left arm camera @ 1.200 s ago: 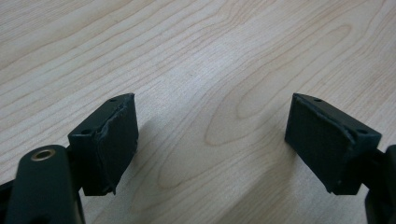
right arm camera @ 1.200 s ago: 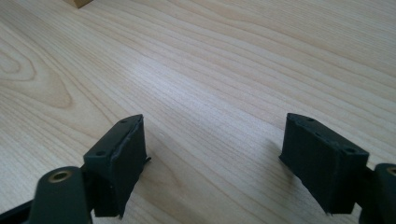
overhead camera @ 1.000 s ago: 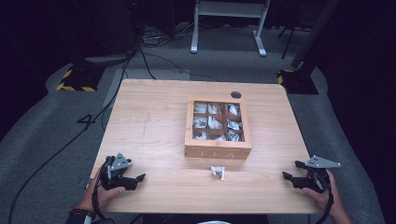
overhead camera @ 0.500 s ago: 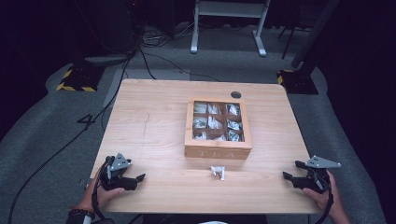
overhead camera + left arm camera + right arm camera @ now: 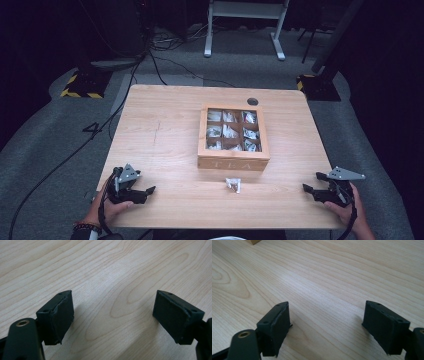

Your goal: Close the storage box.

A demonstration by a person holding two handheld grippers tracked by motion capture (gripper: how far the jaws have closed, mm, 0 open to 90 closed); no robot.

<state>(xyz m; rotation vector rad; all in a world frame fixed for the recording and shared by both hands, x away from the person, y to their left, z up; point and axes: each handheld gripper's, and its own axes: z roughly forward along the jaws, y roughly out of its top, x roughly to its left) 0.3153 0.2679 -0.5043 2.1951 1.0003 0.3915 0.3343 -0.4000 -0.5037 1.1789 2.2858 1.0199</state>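
A wooden tea box (image 5: 233, 137) with several compartments of white packets stands open right of the table's middle. One small white packet (image 5: 233, 184) lies loose on the wood just in front of the box. My left gripper (image 5: 148, 191) rests at the front left corner, open, nothing between its jaws; its pads (image 5: 58, 316) are spread wide over bare wood. My right gripper (image 5: 306, 188) sits at the front right edge, open and holding nothing, its pads (image 5: 277, 327) far apart. Both grippers point inward toward the packet, well away from it.
The light wooden table (image 5: 165, 130) has a dark round grommet (image 5: 252, 101) near its back edge. A corner of the box (image 5: 253, 241) peeks in at the top of the right gripper view. Cables and a white stand (image 5: 245, 20) lie on the grey floor beyond.
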